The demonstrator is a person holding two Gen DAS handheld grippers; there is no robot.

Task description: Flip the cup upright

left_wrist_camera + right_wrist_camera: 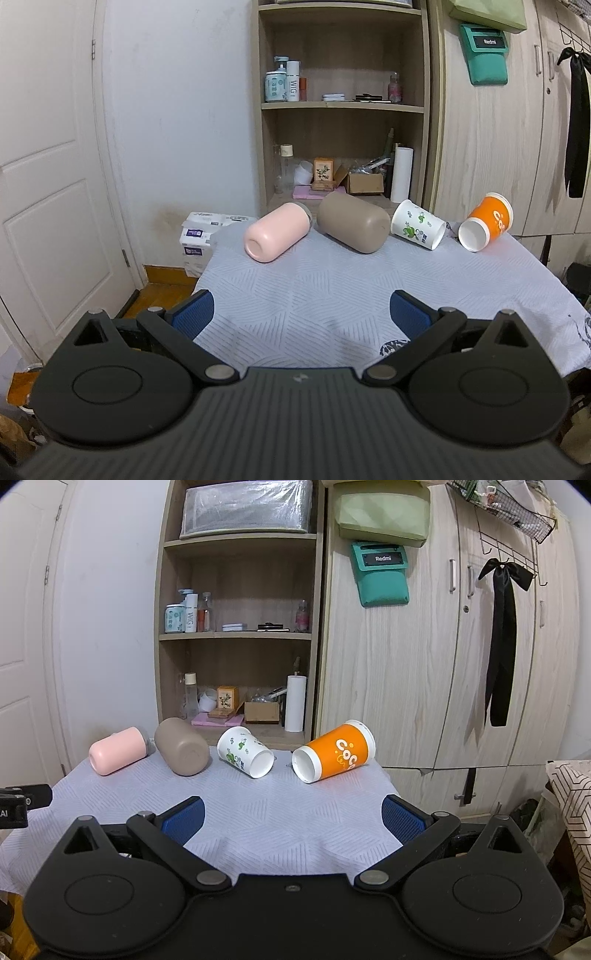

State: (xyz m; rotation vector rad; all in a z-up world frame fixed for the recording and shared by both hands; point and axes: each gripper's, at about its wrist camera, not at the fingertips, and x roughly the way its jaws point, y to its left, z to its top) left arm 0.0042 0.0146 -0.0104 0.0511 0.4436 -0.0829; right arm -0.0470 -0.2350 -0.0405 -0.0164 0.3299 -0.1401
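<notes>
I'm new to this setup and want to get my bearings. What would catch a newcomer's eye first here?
Four cups lie on their sides in a row at the far edge of the cloth-covered table: pink cup, brown cup, floral paper cup and orange paper cup. The orange one, farthest right, stands out most. In the foreground the left hand-held gripper and right hand-held gripper are both open, holding nothing.

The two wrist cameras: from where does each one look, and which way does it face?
Left wrist: sits behind the open left gripper, over the table's near left edge, facing the four tipped cups and shelf; both blue fingers show.
Right wrist: behind the open right gripper, further right, nearest the orange cup.
Shared: pink cup, brown cup, flowered cup, orange cup.
</notes>
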